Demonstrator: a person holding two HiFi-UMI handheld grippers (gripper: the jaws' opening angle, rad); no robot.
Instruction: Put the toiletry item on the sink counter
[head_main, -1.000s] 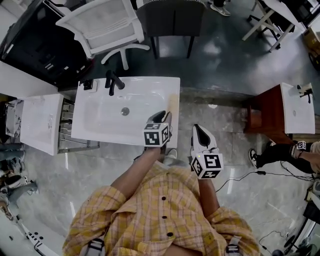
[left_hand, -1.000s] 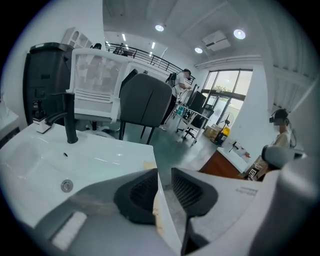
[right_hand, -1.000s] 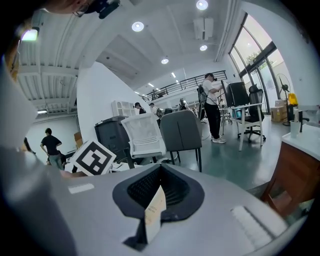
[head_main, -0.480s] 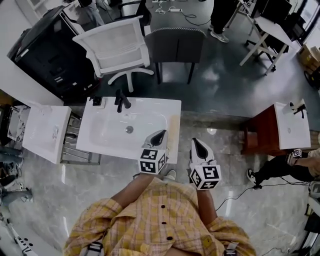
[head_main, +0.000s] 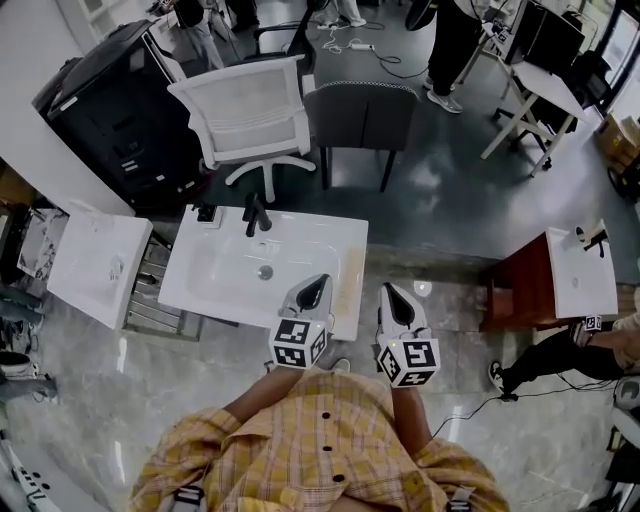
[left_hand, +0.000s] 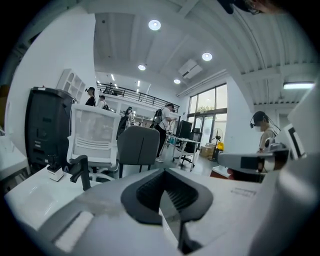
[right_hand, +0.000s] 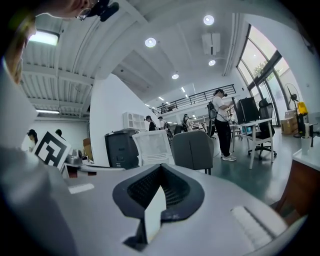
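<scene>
Left gripper (head_main: 314, 288): jaws clenched together with nothing between them. It is held over the near right edge of the sink counter (head_main: 215, 285), tip toward the basin.

Right gripper (head_main: 392, 298): likewise clenched and empty, just off the counter's near right corner, over the floor. Both look parked rather than reaching.

Toiletry item: not in either grip. A small boxy object (head_main: 207, 213) sits at the counter's far left corner, just beside the black tap (head_main: 256, 213). It is judged the likely item but not confirmed; if so, placement looks complete.

Beyond the far edge stand a white chair (head_main: 247, 115) and a grey chair (head_main: 358, 118).
</scene>
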